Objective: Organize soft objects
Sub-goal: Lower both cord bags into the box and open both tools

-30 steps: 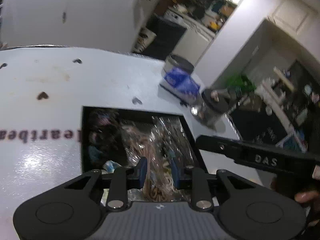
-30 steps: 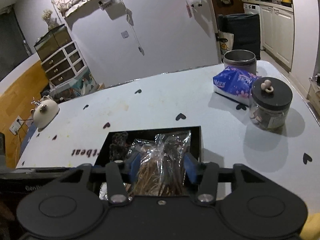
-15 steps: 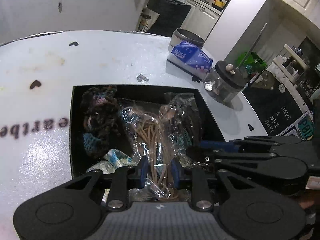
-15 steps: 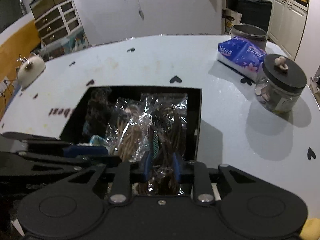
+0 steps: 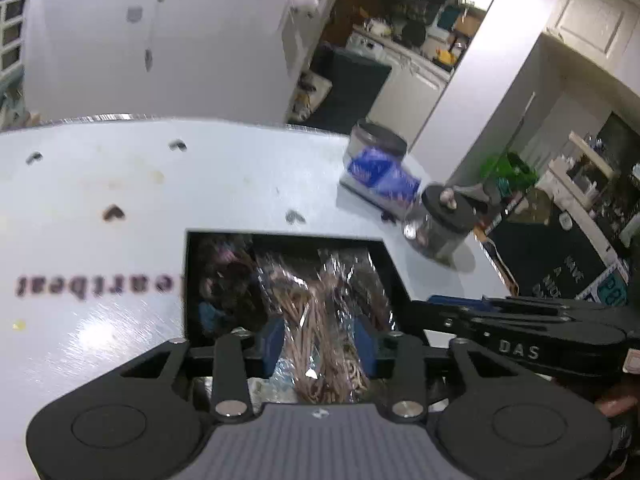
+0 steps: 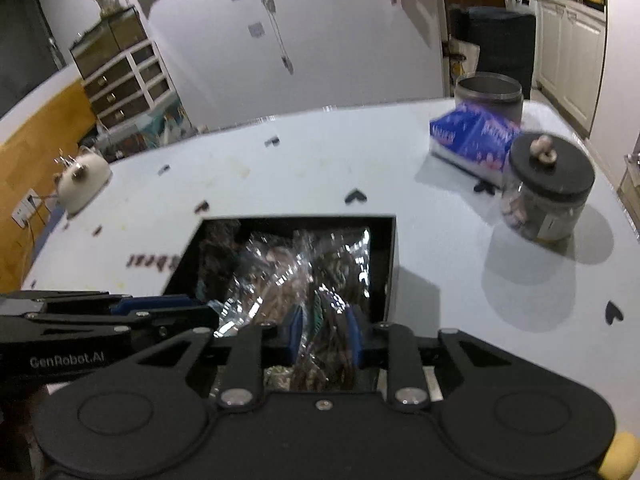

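A black box [image 5: 396, 268] [image 6: 386, 264] sits on the white table and holds clear plastic bags of hair ties and a dark knitted scrunchie [image 5: 224, 276] at its left side. My left gripper [image 5: 320, 346] is over the near end of the box, its blue pads spread on either side of a bag of tan hair ties [image 5: 320, 320]. My right gripper [image 6: 324, 338] is beside it, shut on a bag of dark hair ties [image 6: 332, 300]. The right gripper's side shows in the left wrist view [image 5: 520, 336].
A glass jar with a black lid [image 6: 548, 192] [image 5: 440, 224], a blue tissue pack [image 6: 472, 140] [image 5: 380, 178] and a grey tin [image 6: 490, 94] stand at the table's far right. A small white cat-shaped object [image 6: 82, 178] sits at the left edge.
My left gripper's pads have spread apart around the tan bag. Both grippers have tilted up and pulled back a little. My right gripper stays closed on the dark bag.
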The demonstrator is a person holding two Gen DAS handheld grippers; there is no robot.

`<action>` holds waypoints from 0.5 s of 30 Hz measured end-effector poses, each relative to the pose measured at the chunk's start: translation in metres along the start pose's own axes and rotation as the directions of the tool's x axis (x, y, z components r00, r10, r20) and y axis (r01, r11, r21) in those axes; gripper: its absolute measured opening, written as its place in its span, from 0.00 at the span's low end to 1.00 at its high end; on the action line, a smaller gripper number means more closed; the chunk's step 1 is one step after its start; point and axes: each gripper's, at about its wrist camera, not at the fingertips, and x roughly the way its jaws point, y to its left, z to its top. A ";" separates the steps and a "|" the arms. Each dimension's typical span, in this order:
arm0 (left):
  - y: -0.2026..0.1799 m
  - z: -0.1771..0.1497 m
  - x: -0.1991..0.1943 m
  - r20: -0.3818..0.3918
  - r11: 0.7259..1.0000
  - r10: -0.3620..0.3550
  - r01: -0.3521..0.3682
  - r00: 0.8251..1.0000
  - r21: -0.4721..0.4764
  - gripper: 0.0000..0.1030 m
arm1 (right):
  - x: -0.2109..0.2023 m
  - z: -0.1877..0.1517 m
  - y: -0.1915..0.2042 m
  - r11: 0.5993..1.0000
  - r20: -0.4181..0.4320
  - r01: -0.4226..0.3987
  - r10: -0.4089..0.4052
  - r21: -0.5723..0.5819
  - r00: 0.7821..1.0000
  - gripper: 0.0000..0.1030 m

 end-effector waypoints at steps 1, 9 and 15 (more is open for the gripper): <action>0.000 0.001 -0.007 0.015 1.000 0.005 -0.005 1.000 0.000 0.43 | -0.006 0.001 0.001 1.000 0.017 -0.002 0.002 -0.006 1.000 0.26; -0.002 0.001 -0.054 0.103 0.999 0.047 -0.048 0.994 0.013 0.65 | -0.051 0.007 0.015 0.999 0.136 -0.003 0.009 -0.038 0.991 0.30; -0.001 -0.007 -0.089 0.156 0.996 0.083 -0.086 0.984 0.012 0.87 | -0.079 0.002 0.028 0.999 0.190 0.007 0.001 -0.043 0.982 0.38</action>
